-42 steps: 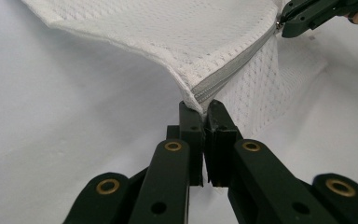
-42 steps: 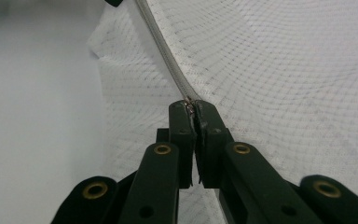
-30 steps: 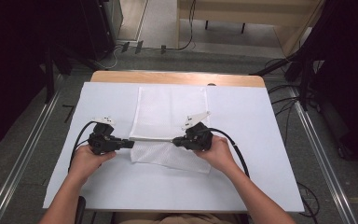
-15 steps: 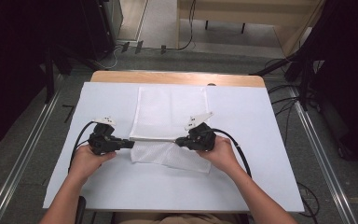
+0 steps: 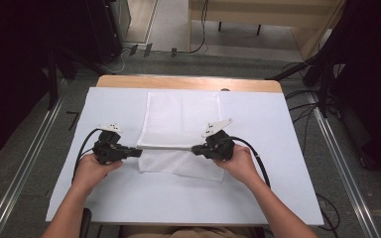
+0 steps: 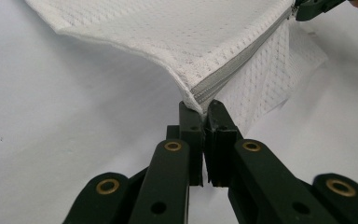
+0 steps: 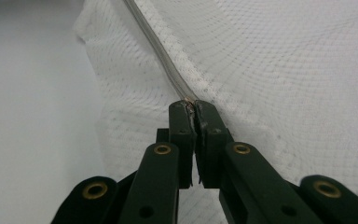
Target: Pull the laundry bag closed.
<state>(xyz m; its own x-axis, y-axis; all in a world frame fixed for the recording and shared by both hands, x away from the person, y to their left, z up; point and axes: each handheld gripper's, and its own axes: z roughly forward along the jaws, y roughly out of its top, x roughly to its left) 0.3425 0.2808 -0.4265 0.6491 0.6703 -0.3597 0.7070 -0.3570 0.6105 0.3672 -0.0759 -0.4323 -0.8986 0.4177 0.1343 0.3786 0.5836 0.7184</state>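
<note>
A grey floor [image 5: 39, 163] with metal rails and loose cables surrounds the worktop [image 5: 278, 163], whose wooden top is covered by a white sheet, bare wood showing along its far edge. Dark equipment stands at both sides of the room. At the worktop's middle lies a white mesh zip bag [image 5: 181, 119], its near part folded over. The left gripper [image 5: 138, 152] and right gripper [image 5: 194, 148] each have their fingers pinched shut on the bag's zipper edge, stretched taut between them.
</note>
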